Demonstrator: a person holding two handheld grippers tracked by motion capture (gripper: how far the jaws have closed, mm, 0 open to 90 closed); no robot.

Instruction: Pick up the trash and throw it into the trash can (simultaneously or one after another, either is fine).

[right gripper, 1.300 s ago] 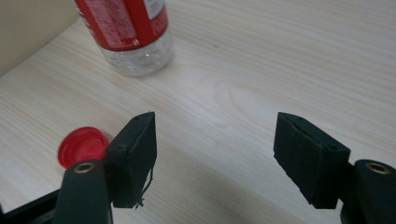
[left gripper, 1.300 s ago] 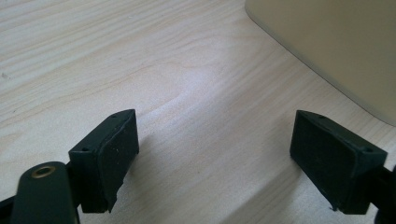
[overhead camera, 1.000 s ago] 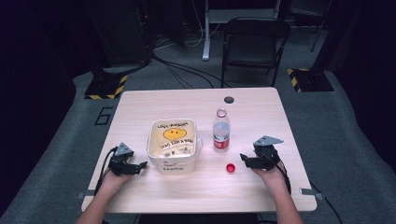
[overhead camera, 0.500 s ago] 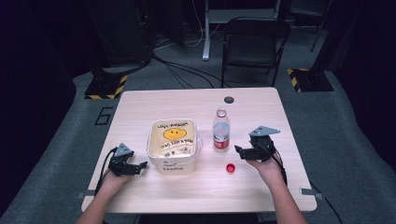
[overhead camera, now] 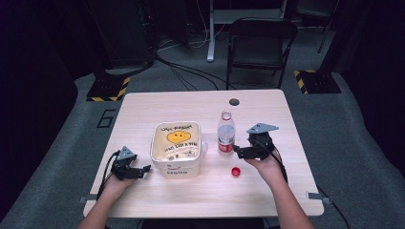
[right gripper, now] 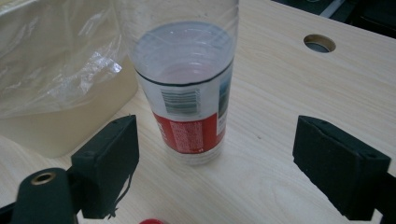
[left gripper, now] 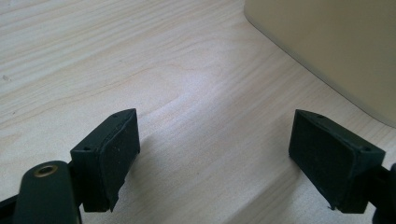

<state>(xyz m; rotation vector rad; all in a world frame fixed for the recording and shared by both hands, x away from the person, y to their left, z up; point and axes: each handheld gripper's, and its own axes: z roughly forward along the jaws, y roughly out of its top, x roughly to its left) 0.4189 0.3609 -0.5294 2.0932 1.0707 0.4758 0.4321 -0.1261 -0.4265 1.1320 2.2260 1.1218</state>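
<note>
High view: your table (overhead camera: 157, 107) is pale wood, with a small round hole (overhead camera: 234, 101) near its far edge. Biggest thing on it is the cream tub (overhead camera: 176, 149) with a yellow smiley lid, sitting left of centre, clear plastic wrap bunched at its right side. Just right of the tub the clear bottle (overhead camera: 226, 132) with a red label stands upright, uncapped. Its red cap (overhead camera: 235, 171) lies on the wood nearer you, apart from the bottle. Your right gripper (overhead camera: 237, 151) sits just right of the bottle's base, jaws pointing at it; they've just been opening and now stand spread wide, with the bottle (right gripper: 189, 88) ahead of them and untouched. Your left gripper (overhead camera: 145, 168) rests on the table left of the tub, jaws spread wide, nothing between them, tub wall (left gripper: 336, 42) just ahead.
</note>
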